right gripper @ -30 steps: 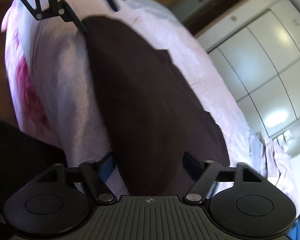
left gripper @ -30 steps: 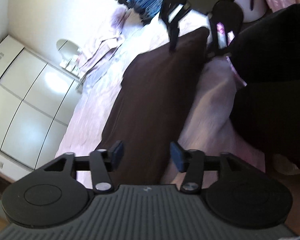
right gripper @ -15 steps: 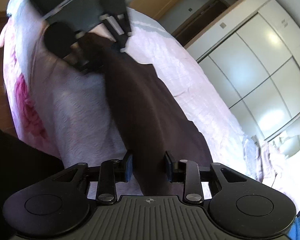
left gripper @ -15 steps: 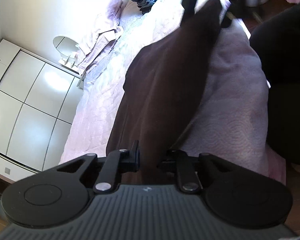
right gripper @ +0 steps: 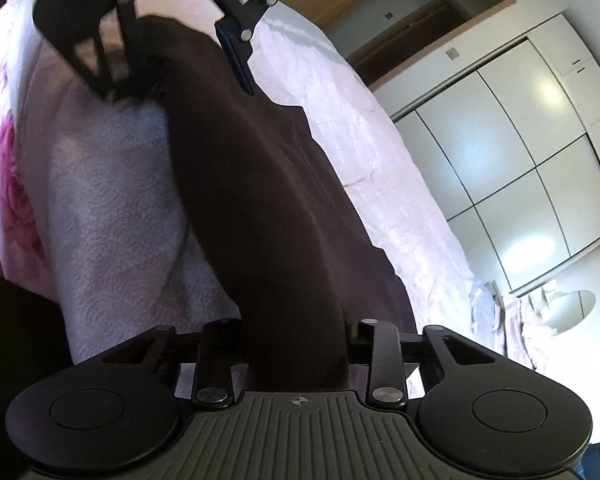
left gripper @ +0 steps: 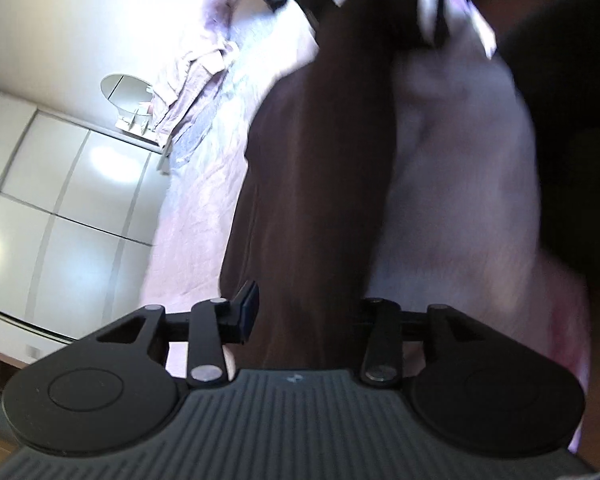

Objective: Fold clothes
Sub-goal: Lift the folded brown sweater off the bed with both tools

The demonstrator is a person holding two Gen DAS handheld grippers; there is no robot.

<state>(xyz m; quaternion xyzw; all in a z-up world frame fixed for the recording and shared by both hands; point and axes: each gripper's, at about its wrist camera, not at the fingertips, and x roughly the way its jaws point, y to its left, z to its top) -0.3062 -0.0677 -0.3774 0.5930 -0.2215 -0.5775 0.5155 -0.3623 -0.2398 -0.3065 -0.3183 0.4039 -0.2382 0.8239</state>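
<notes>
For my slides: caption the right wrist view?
Right gripper closing on a dark garment over a pink bedspread; left gripper at its far end.

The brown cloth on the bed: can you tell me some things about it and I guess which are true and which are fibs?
1. The brown cloth lies on a pink bedspread. True.
2. The cloth runs between the fingers of the right gripper. True.
3. The cupboard doors are bright red. False: they are white.
4. The cloth is folded into a small square. False: it stretches long between the right gripper and the left gripper.
</notes>
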